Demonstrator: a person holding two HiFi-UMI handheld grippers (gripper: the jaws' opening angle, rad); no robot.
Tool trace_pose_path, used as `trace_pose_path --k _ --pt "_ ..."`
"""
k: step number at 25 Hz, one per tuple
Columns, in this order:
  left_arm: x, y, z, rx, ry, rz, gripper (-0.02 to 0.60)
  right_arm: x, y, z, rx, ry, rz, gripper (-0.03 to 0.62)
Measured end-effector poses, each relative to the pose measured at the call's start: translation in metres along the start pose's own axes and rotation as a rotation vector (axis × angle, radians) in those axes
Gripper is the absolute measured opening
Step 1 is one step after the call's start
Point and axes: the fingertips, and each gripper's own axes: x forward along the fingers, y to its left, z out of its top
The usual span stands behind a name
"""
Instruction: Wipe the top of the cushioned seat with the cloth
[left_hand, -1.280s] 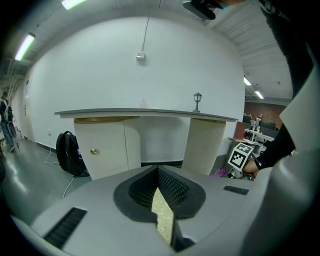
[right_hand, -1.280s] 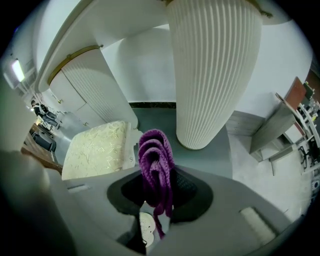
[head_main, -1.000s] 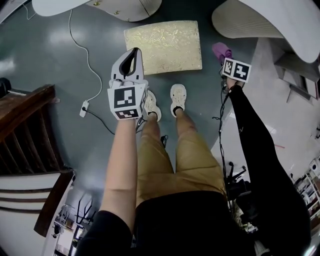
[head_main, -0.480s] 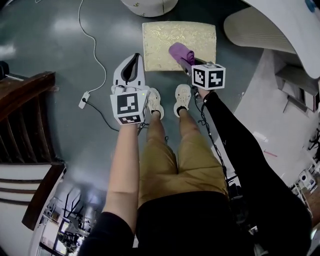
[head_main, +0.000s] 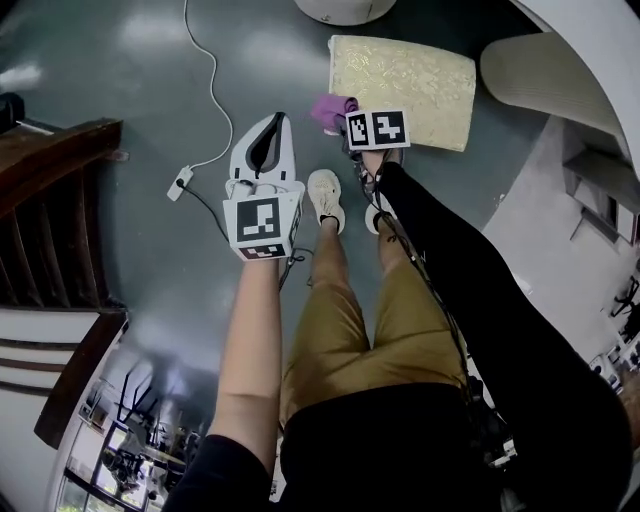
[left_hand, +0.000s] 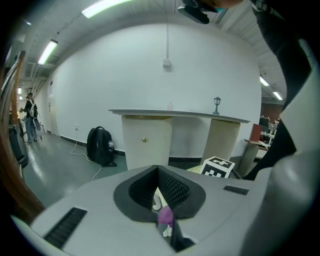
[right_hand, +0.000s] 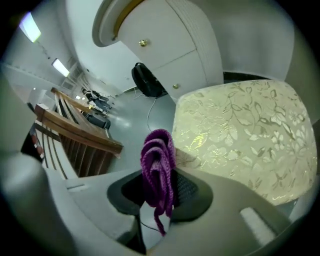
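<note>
The cushioned seat (head_main: 405, 75) is a pale gold, leaf-patterned square pad low on the floor ahead of my feet. In the head view my right gripper (head_main: 340, 113) hangs at the seat's near left corner, shut on a bunched purple knitted cloth (head_main: 333, 107). In the right gripper view the cloth (right_hand: 159, 162) stands up out of the right gripper (right_hand: 157, 195), and the seat (right_hand: 240, 130) spreads just beyond it. My left gripper (head_main: 273, 122) is held over bare floor left of the seat, jaws together and empty. The left gripper (left_hand: 162, 200) looks toward the cloth (left_hand: 165, 216).
A white cable (head_main: 205, 90) runs to a power strip (head_main: 180, 182) on the grey floor at left. A wooden railing (head_main: 50, 160) stands far left. White curved furniture (head_main: 545, 65) borders the seat at right and behind. A black backpack (left_hand: 100, 146) leans on the far wall.
My right gripper carried the purple cloth from right of the seat, across its top, to the near left corner. The left gripper stayed shut and nearly still.
</note>
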Motion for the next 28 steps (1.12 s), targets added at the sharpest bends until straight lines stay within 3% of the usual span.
trace_pose_path --k 8,22,28 --pt "0.018 -0.002 0.001 -0.017 -0.006 -0.032 0.008 -0.035 -0.069 0.005 0.003 -0.039 -0.148 0.089" --pt "0.062 -0.078 0.013 0.048 0.002 -0.168 0.008 -0.191 -0.296 -0.030 0.253 -0.167 -0.486 0.089" --pt "0.062 -0.091 0.012 0.065 0.010 -0.180 0.008 -0.226 -0.334 -0.047 0.303 -0.190 -0.560 0.089"
